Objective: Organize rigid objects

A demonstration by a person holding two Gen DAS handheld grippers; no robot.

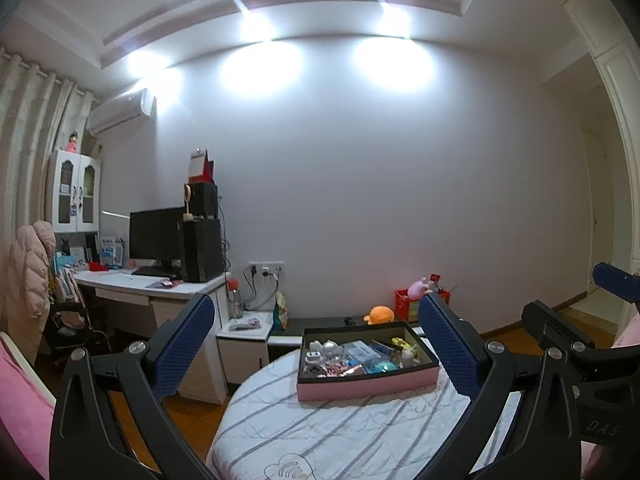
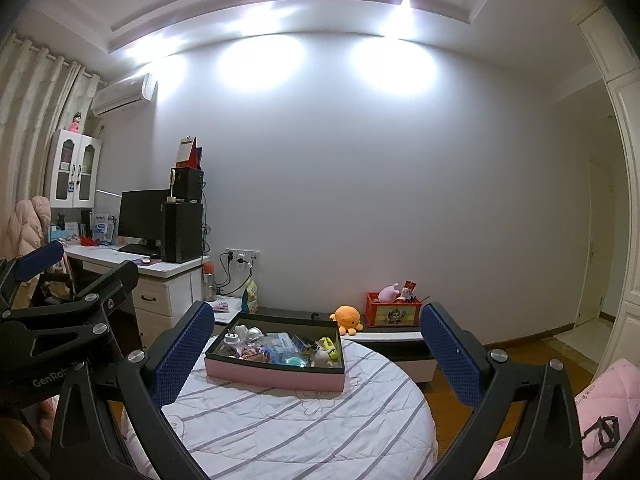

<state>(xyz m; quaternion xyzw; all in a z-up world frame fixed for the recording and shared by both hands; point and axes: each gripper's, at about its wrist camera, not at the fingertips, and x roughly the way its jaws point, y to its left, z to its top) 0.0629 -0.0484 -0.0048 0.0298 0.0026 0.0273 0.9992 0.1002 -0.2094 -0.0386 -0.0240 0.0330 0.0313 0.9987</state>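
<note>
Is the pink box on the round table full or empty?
Partly full. The pink box has no lid on, and small mixed items cover its dark inside in both wrist views.

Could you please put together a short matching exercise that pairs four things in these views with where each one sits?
Things:
1. pink box
2. orange plush toy
3. black monitor
4. air conditioner

Places:
A. high on the wall by the curtains
B. on the white desk
C. on the striped cloth of the round table
D. on the low shelf by the wall, beside the red crate

Pairs: 1-C, 2-D, 3-B, 4-A
</note>
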